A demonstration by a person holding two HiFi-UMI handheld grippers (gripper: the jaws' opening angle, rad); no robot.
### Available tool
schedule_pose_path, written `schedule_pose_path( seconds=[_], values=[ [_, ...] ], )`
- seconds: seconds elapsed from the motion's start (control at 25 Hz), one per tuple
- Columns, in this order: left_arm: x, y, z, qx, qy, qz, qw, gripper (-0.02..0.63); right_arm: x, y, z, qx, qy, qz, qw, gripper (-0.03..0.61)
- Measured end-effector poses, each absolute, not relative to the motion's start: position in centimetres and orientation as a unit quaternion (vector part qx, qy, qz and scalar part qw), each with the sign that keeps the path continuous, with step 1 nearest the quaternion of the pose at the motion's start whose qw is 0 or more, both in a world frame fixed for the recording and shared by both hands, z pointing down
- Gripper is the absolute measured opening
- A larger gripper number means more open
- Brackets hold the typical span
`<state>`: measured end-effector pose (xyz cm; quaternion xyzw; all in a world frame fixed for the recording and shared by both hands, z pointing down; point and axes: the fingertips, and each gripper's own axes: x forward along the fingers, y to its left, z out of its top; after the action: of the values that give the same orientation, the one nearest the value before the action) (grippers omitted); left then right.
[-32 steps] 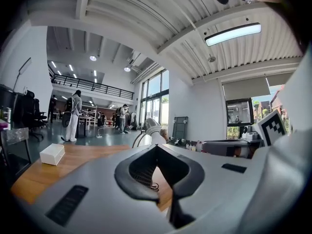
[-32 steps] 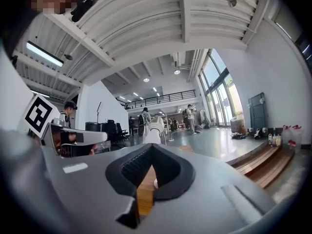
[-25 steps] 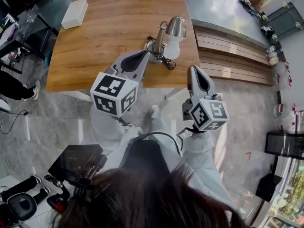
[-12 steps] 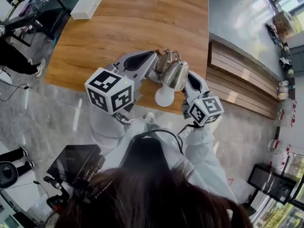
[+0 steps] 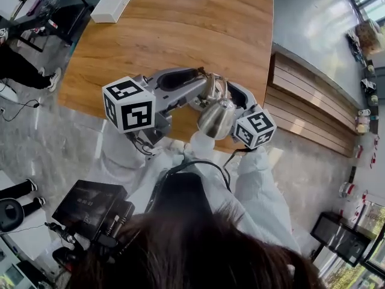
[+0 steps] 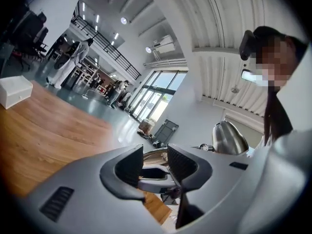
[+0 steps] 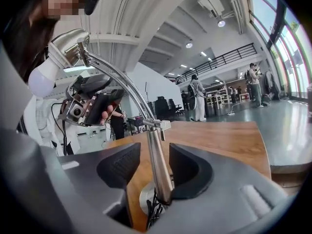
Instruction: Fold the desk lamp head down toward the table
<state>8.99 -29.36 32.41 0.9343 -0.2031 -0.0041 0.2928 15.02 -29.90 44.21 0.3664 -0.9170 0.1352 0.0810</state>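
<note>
The brushed-metal desk lamp stands near the wooden table's (image 5: 180, 29) near edge. Its head (image 5: 218, 116) and white bulb (image 5: 201, 140) lean out over that edge. My left gripper (image 5: 197, 86) reaches in from the left at the lamp's base, and its jaws are opening. In the left gripper view the gripper (image 6: 156, 160) has only the base rim (image 6: 155, 153) showing beyond its gap. My right gripper (image 5: 231, 95) comes in from the right. Its jaws (image 7: 155, 162) are opening around the upright stem (image 7: 158, 174) without pressing on it. The head (image 7: 68, 45) curves overhead.
A white box (image 5: 112, 3) lies at the table's far left corner. A slatted wooden bench (image 5: 307, 95) runs along the right side. A person's legs (image 5: 18, 65) and a dark desk stand at the left. A black device (image 5: 90, 203) sits by my feet.
Both grippers have moved in from the near side to either side of the lamp. Both pairs of jaws have parted. The lamp head now shows over the table's near edge.
</note>
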Motion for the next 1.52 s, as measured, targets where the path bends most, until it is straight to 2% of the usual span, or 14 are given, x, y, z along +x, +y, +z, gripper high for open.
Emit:
schedule_pose_path(
  seconds=[0.08,0.24,0.52,0.68,0.88,0.96,1.04,1.52],
  values=[
    [9.4,-29.4,32.6,0.93,-0.181,-0.011,0.318,0.17,14.7,-30.4,44.5,0.357,-0.92,0.135,0.084,0.155],
    [9.9,-29.6,32.8,0.91,-0.132,-0.019,0.393,0.211,14.0,-31.2,44.9,0.346,-0.924,0.138,0.087,0.161],
    [11.0,-29.1,34.2,0.799,-0.039,-0.056,0.597,0.222,13.2,-31.9,45.5,0.332,-0.928,0.139,0.094,0.16],
    [12.5,-28.7,33.9,0.76,0.021,-0.063,0.647,0.222,13.1,-32.0,46.0,0.326,-0.93,0.143,0.096,0.16],
    [13.5,-28.7,33.8,0.731,0.046,-0.065,0.677,0.222,12.8,-32.1,46.3,0.328,-0.928,0.145,0.104,0.16],
    [13.7,-28.7,33.7,0.731,0.048,-0.062,0.678,0.222,13.2,-32.3,46.5,0.334,-0.926,0.146,0.101,0.132],
    [13.8,-28.6,33.6,0.735,0.048,-0.055,0.674,0.221,13.3,-32.3,46.4,0.332,-0.927,0.145,0.098,0.13],
    [13.1,-26.9,35.0,0.804,0.025,0.022,0.593,0.195,13.2,-32.5,46.4,0.314,-0.93,0.176,0.078,0.132]
  ],
)
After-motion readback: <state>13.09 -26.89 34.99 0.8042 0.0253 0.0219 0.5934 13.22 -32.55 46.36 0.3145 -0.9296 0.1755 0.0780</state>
